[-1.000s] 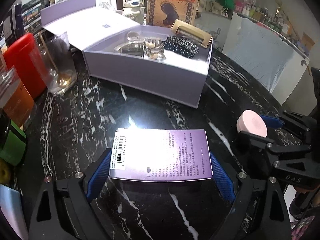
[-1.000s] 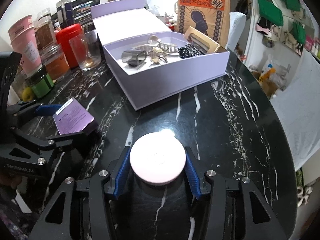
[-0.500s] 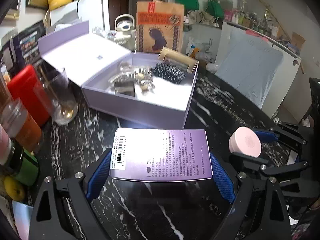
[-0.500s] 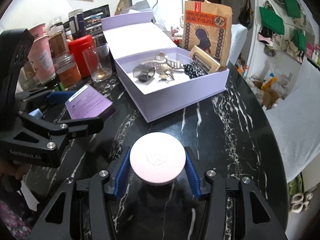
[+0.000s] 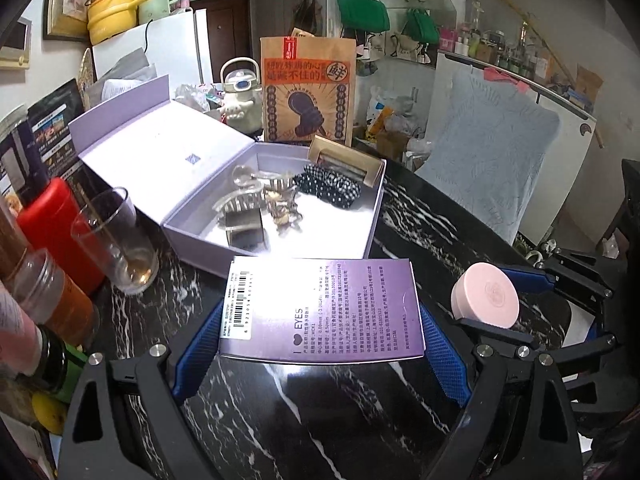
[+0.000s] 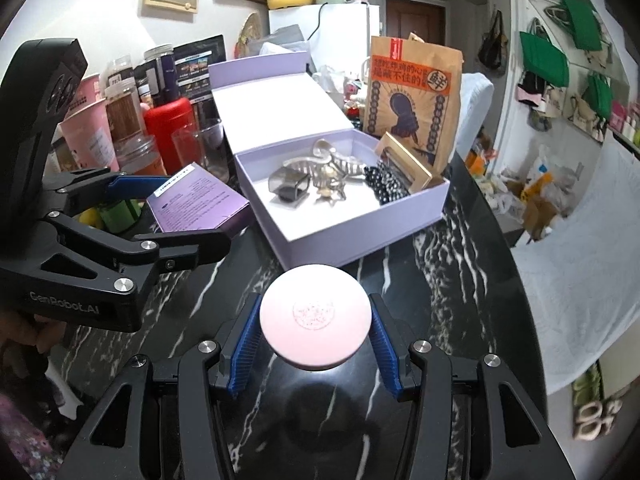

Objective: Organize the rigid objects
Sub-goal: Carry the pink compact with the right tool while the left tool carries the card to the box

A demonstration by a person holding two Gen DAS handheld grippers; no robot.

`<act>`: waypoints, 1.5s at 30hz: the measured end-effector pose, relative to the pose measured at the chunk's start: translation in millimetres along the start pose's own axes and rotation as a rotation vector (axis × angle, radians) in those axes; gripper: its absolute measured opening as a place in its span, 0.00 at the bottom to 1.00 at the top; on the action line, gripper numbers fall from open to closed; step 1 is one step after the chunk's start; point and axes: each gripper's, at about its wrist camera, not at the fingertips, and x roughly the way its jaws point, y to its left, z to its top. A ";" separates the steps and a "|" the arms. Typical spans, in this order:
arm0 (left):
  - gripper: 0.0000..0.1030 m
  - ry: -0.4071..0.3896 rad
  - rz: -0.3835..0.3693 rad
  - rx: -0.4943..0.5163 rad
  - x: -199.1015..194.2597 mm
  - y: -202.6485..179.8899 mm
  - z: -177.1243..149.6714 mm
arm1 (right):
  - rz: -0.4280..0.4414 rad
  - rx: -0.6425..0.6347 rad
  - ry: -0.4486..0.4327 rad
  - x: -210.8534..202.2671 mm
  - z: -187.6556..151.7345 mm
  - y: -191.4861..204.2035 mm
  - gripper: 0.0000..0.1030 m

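Observation:
My left gripper [image 5: 320,340] is shut on a flat purple carton [image 5: 320,308] with a barcode label, held lifted above the black marble table [image 5: 304,412]. The same carton [image 6: 200,204] shows in the right wrist view between the left gripper's fingers. My right gripper [image 6: 314,344] is shut on a round pink compact [image 6: 314,316], also raised off the table; the compact [image 5: 484,300] appears at the right of the left wrist view. Beyond both stands an open lilac box [image 5: 360,240] with hair clips [image 5: 256,208] and a dotted black piece [image 5: 328,190] inside.
A glass [image 5: 116,240], red canister [image 5: 56,224] and jars [image 5: 48,300] crowd the table's left side. A brown paper bag [image 5: 308,92] and a white teapot [image 5: 240,100] stand behind the box [image 6: 360,236]. The table's rim [image 6: 516,280] curves off at the right.
Both grippers have risen with the carton and the compact still held; the box and table now sit lower in both views and more of the room shows above.

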 end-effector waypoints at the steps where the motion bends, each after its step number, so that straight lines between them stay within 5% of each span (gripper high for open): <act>1: 0.90 -0.003 -0.005 -0.001 0.5 0.8 3.8 | 0.005 -0.001 -0.004 -0.2 3.0 -1.3 0.50; 24: 0.90 -0.074 -0.022 0.020 22.0 21.2 72.4 | -0.009 -0.039 -0.072 15.5 85.2 -36.8 0.50; 45: 0.90 -0.095 0.061 0.043 69.4 61.0 113.9 | -0.014 -0.055 -0.088 66.6 130.3 -53.8 0.50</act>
